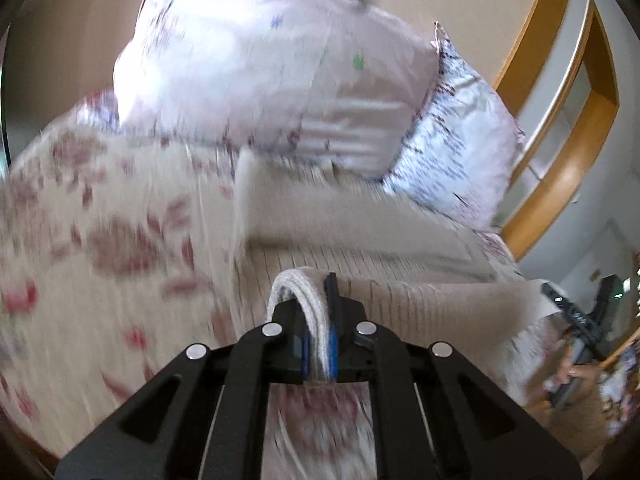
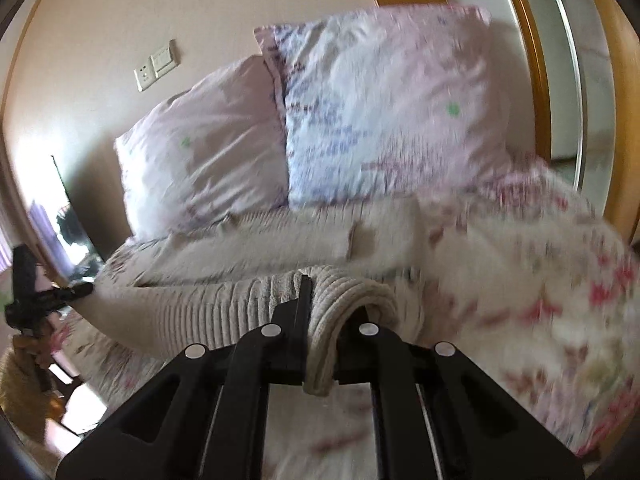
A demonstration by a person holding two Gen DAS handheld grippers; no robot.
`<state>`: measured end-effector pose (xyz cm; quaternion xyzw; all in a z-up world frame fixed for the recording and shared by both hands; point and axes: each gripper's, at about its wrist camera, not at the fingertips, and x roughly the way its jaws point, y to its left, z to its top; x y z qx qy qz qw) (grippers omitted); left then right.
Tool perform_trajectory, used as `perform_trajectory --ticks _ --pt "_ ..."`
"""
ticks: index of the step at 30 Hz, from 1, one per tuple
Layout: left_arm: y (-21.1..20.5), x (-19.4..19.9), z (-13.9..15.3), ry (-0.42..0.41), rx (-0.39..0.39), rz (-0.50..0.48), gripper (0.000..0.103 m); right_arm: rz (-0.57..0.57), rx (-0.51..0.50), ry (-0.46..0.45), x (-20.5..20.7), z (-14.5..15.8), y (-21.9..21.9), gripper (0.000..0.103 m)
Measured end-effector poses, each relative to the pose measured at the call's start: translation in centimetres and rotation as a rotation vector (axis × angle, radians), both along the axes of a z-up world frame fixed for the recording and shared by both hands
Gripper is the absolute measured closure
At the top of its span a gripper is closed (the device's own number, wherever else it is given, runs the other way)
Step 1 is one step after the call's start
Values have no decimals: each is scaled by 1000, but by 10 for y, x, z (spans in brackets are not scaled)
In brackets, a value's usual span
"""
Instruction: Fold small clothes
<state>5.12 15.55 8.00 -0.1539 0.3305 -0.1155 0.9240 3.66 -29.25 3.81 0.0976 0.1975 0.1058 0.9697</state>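
A beige ribbed knit garment (image 1: pixel 384 248) lies across the floral bedsheet, its near edge lifted. My left gripper (image 1: pixel 318 312) is shut on one corner of that edge, with the fabric bunched over its left finger. In the right wrist view the same garment (image 2: pixel 224 304) stretches leftwards, and my right gripper (image 2: pixel 320 320) is shut on its other corner, with the fabric draped over the right finger. The lifted edge hangs between the two grippers. The left gripper (image 2: pixel 44 292) shows at the far left of the right wrist view.
Two pale floral pillows (image 1: pixel 260 64) (image 2: pixel 384 112) lean against the wall behind the garment. A floral bedsheet (image 1: pixel 100 240) covers the bed, and a bunched floral quilt (image 2: pixel 540 300) lies to the right. A wooden door frame (image 1: pixel 560 152) stands at the right.
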Motion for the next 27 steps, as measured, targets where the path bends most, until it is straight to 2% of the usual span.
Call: perform_trajectory --ticks 3,7,12,17,23,27 --pt "-11 33 20 -55 90 26 97 -30 -37 -33 24 12 6 95" --pt "-22 80 35 -90 158 55 97 -76 -69 -48 70 24 13 95" --pt "-21 134 27 -47 141 109 97 -100 -57 -32 109 21 11 95" --pt "-22 170 8 8 118 129 97 -122 -59 26 148 8 10 95" --pt "-23 209 -31 134 79 141 97 -155 36 217 197 -25 -4 95" --pt "-18 225 -50 198 8 147 96 -161 130 282 215 -35 -12 95"
